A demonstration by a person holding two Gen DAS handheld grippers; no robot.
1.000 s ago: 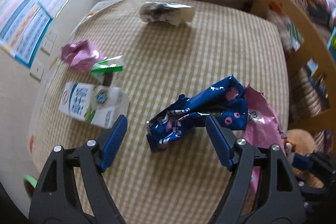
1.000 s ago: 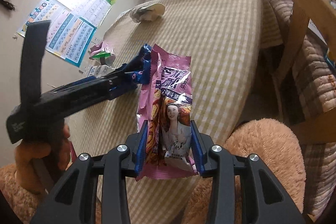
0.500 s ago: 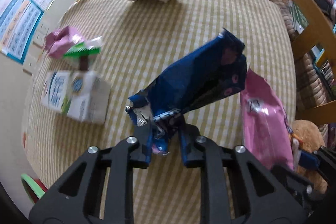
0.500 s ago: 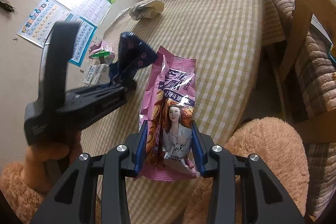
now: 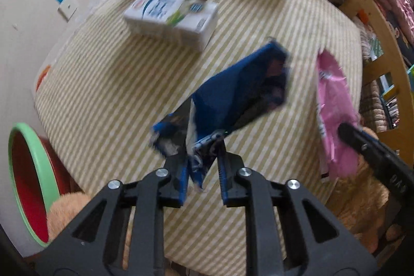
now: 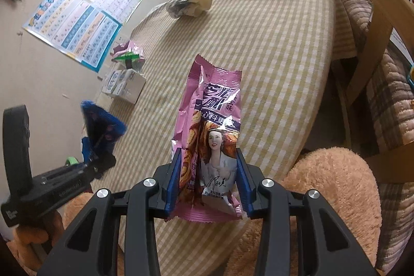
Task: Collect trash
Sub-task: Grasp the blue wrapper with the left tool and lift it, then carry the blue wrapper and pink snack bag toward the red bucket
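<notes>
A counter [image 6: 271,48] covered in a yellow-and-white checked cloth carries the litter. Along its left edge a white milk carton [image 6: 124,86] lies on its side, with a green-edged wrapper [image 6: 129,57] just beyond it. A crumpled pale wrapper [image 6: 187,5] rests at the far edge.

Both grippers look alike. The left gripper [image 5: 201,172] is matte black plastic, with open triangular cut-outs in its linkage arms and four round silver screws in a row just behind the jaws. Blue ribbed pads [image 5: 183,181] line the inner faces of its fingers. The right gripper [image 6: 208,181] has the same black frame, silver screws and blue pads [image 6: 172,180].
</notes>
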